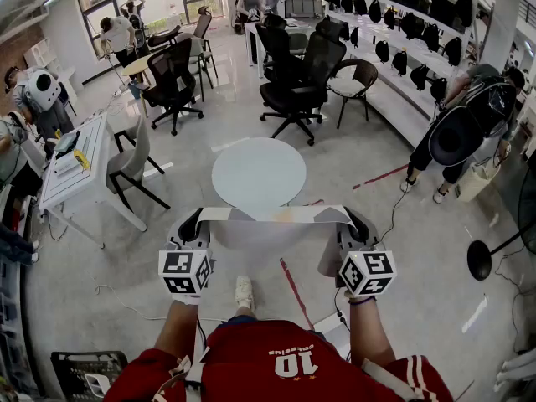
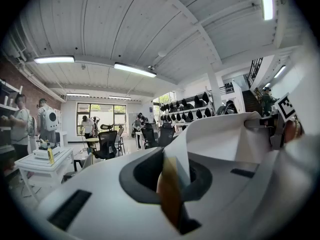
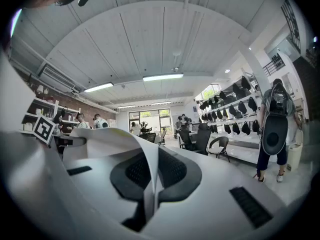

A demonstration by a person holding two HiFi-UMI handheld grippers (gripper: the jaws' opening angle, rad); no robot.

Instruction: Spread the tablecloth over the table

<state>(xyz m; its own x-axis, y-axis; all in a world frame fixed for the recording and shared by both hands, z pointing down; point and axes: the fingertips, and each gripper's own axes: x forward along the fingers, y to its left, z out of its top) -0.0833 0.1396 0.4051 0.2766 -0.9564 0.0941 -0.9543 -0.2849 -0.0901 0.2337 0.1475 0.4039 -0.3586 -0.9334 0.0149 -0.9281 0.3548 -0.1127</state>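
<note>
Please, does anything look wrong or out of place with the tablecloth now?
Nothing looks spilled or damaged. The tablecloth is bunched into a narrow band, held by the left claw and the right claw, and the round table is bare. A loose part hangs down near the right claw.

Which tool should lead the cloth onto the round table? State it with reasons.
Left, narrowly: both the left tool and right tool are shut on the tablecloth, but the left sits closer to the table. Move both together.

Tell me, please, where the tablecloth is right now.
In the head view, the tablecloth is stretched between the left gripper and right gripper, at the near edge of the round table.
</note>
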